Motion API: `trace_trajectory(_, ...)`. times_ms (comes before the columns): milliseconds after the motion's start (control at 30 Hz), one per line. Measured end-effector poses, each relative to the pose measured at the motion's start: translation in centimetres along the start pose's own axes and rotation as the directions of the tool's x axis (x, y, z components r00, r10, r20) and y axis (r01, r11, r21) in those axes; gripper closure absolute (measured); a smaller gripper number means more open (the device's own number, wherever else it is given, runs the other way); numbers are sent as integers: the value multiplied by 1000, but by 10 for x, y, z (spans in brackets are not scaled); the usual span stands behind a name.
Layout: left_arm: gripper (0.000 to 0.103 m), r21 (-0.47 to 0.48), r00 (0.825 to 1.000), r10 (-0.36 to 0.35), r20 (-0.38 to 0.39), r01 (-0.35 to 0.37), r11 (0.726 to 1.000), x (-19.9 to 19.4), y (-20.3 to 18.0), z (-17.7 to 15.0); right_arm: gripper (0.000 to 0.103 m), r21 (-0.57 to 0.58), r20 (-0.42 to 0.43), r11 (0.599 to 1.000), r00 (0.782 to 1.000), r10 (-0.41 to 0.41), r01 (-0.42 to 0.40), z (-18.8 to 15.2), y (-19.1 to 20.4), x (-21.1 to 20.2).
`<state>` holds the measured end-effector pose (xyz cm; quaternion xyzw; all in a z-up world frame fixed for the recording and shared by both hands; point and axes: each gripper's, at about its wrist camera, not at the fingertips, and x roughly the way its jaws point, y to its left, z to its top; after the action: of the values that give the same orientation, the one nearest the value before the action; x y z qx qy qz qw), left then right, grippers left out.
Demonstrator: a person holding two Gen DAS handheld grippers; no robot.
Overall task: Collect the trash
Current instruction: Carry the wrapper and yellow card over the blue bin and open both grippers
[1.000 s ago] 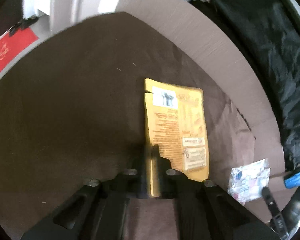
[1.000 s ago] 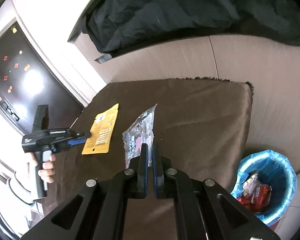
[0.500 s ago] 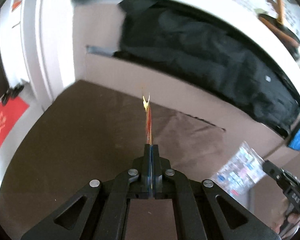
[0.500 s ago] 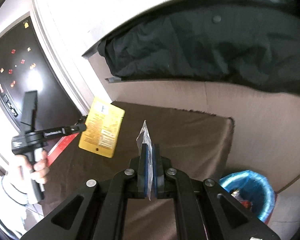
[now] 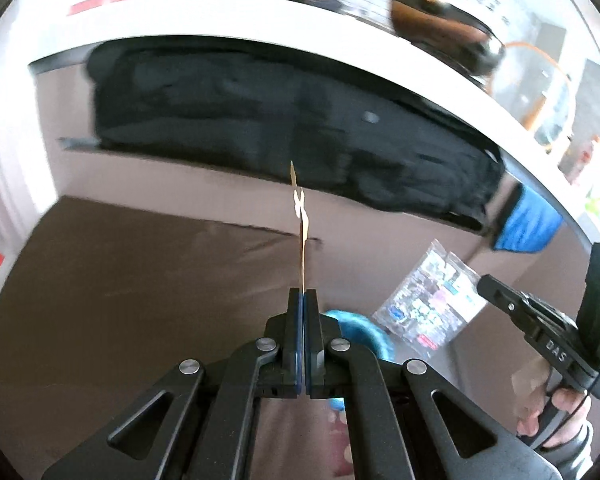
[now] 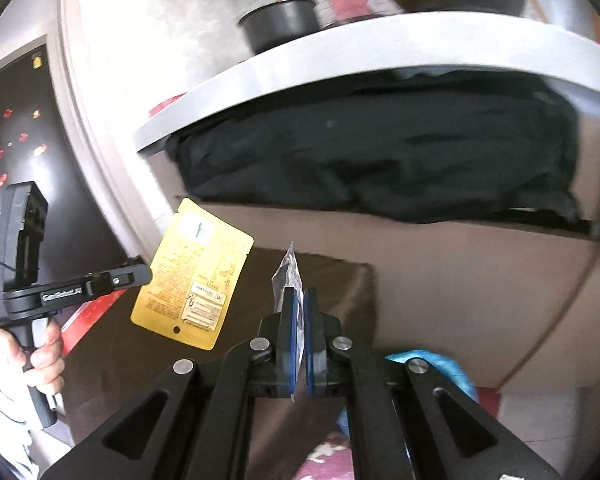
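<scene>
- Left gripper [image 5: 302,300] is clamping yellow packet [image 6: 194,276] edge-on, above brown cushion [image 5: 140,280].
- Right gripper [image 6: 298,300] is pinching clear wrapper [image 5: 428,300], also above cushion.

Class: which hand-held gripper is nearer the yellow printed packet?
Left. The left hand-held gripper is clamped on the yellow printed packet; the right hand-held gripper, beside it, holds a clear wrapper.

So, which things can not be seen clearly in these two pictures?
- Blue-lined bin: in both wrist views mostly hidden behind the gripper fingers; its contents cannot be seen.
- Yellow packet: edge-on in the left wrist view; its print in the right wrist view is too small to read.
- Clear wrapper: edge-on in the right gripper; its print is blurred in the left view.
- Shelf items: motion-blurred.
</scene>
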<state>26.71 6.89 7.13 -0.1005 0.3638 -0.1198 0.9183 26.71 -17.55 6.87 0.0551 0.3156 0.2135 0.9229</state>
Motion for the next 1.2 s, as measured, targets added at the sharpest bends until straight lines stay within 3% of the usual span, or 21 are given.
trace_trajectory(200,103,37,994,-57,-90,60,997,49,-56,-16,99,50,-8,993,994,-109,109,-13,-55,-26)
trace_trajectory(467,103,41,970,-65,-234,76,996,127,-88,-48,99,125,-84,976,982,-169,179,-46,-122,-18)
trace_trajectory(700,103,28,935,-30,-354,42,999,202,-92,-72,99,201,-184,962,972,-149,186,-78,-169,37)
trace_trajectory(967,103,39,898,13,-439,5,999,258,-93,-91,99,227,-283,951,948,-143,211,-105,-198,107)
trace_trajectory(1100,101,28,884,10,-468,4,1000,271,-96,-94,94,264,-322,944,940,-109,199,-116,-208,127)
trace_trajectory(1200,95,27,880,6,-475,8,1000,270,-96,-94,75,300,-334,935,939,-82,188,-123,-213,132)
